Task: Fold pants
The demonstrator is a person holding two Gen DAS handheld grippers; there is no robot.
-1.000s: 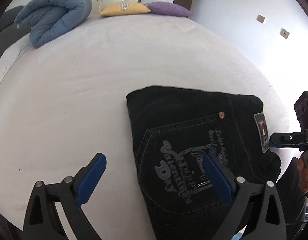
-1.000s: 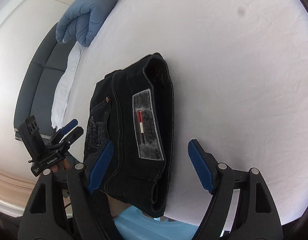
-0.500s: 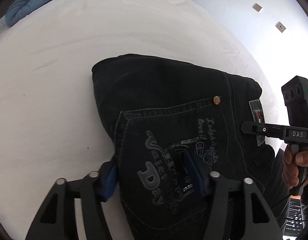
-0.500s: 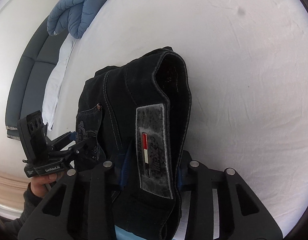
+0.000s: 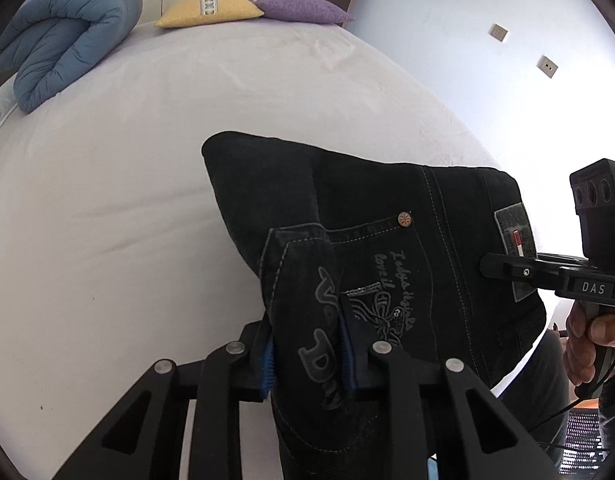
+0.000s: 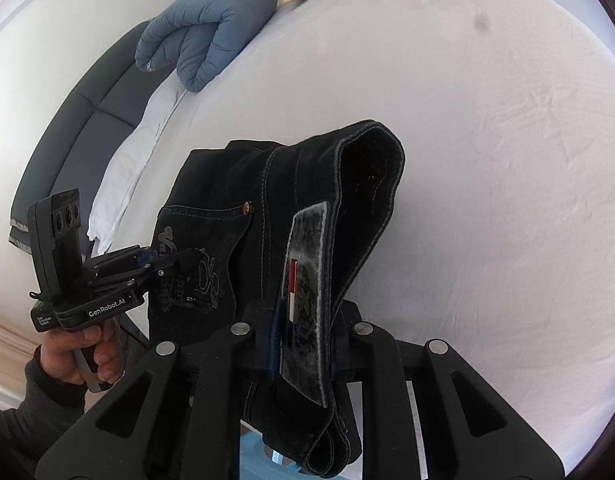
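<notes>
Pants (image 5: pixel 387 208): black denim, folded into a thick stack near the front edge of the bed (image 5: pixel 147 140); the near side is raised off the white sheet, the far side appears to rest on it.
Left gripper (image 5: pixel 307 354): jaws have just been closing and now pinch a bunched ridge of the back pocket (image 5: pixel 367 276), the blue pads (image 5: pixel 267 360) pressed against the cloth.
Right gripper (image 6: pixel 303 336): jaws have just been closing and now clamp the waistband at the grey patch (image 6: pixel 303 280); seen from the left wrist it enters at the right edge, carried by a hand (image 5: pixel 591 344).
Risk, partial grip: the left pinch may take only the upper layers, so lower layers could sag and the stack open.
Risk, uneven lift: the two hold points sit at different spots, so one side rising faster would likely skew the fold.
Risk, slip: thick denim under a narrow clamp could creep out of the pads.
Surroundings: blue duvet (image 5: pixel 63 32) and yellow pillow (image 5: pixel 207 8) lie well apart, no obstacle.
</notes>
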